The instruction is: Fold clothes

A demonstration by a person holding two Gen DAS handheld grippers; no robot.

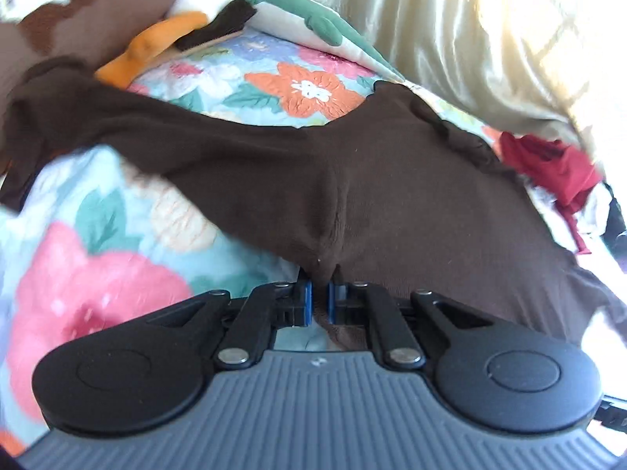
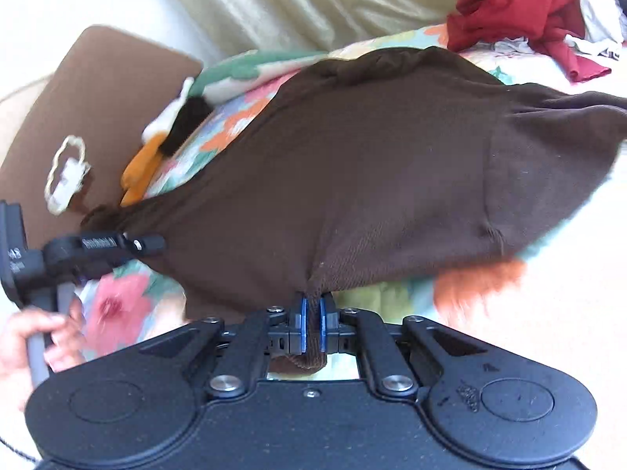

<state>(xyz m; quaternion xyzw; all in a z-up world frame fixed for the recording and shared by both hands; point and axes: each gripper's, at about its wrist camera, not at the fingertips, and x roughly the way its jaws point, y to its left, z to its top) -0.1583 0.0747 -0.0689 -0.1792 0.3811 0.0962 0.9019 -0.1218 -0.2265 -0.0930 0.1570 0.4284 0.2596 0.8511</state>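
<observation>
A dark brown garment [image 1: 372, 180] is stretched above a floral quilt [image 1: 117, 235]. My left gripper [image 1: 320, 293] is shut on a pinched fold of the garment's near edge. My right gripper [image 2: 311, 313] is shut on another part of the brown garment [image 2: 352, 180], and the cloth bunches between its blue pads [image 2: 301, 325]. In the right wrist view the left gripper [image 2: 149, 244] shows at the far left, held by a hand [image 2: 31, 337], with the garment pulled taut between the two grippers.
A red garment [image 2: 521, 11] and white clothes [image 2: 599, 19] lie piled at the far right of the quilt [image 2: 113, 309]. A stuffed toy [image 1: 188, 23] with an orange foot lies by a brown headboard [image 2: 78, 117]. A pale yellow curtain [image 1: 470, 39] hangs behind.
</observation>
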